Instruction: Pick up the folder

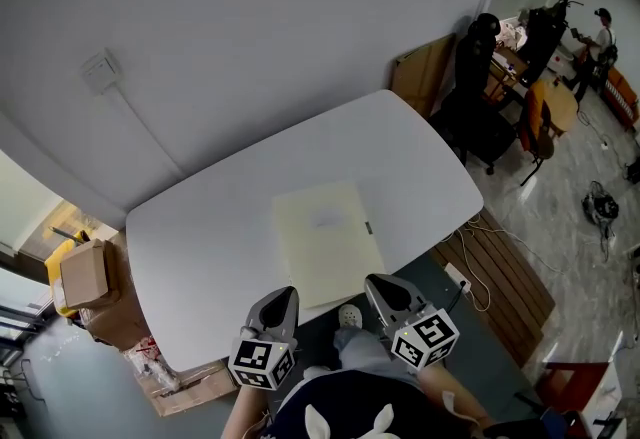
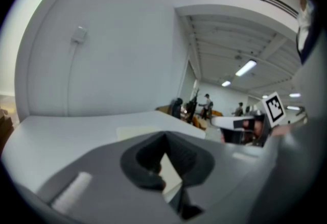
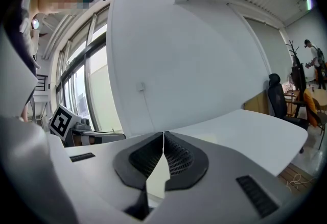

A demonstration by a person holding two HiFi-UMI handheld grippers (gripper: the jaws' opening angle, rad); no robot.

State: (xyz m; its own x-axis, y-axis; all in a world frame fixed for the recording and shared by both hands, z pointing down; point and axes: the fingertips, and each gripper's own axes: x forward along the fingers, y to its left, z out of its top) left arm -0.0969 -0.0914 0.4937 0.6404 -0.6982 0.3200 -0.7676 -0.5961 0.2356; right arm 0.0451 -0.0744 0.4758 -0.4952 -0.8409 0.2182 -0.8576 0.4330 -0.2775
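A pale yellow folder (image 1: 325, 242) lies flat on the white table (image 1: 220, 217), close to its near edge. My left gripper (image 1: 283, 297) hovers at that edge, just off the folder's near left corner, jaws shut and empty. My right gripper (image 1: 381, 285) is at the folder's near right corner, also shut and empty. In the left gripper view the folder (image 2: 137, 131) lies ahead past the shut left gripper (image 2: 164, 136), and the right gripper (image 2: 244, 124) shows at the right. In the right gripper view the right gripper (image 3: 163, 134) is shut, with the folder (image 3: 158, 174) glimpsed below it.
Cardboard boxes (image 1: 88, 275) are stacked on the floor left of the table. A black office chair (image 1: 478, 77) and a wooden board (image 1: 422, 75) stand beyond the table's far right corner. A power strip (image 1: 458, 278) with cables lies on the floor at the right. People stand far off (image 1: 598, 37).
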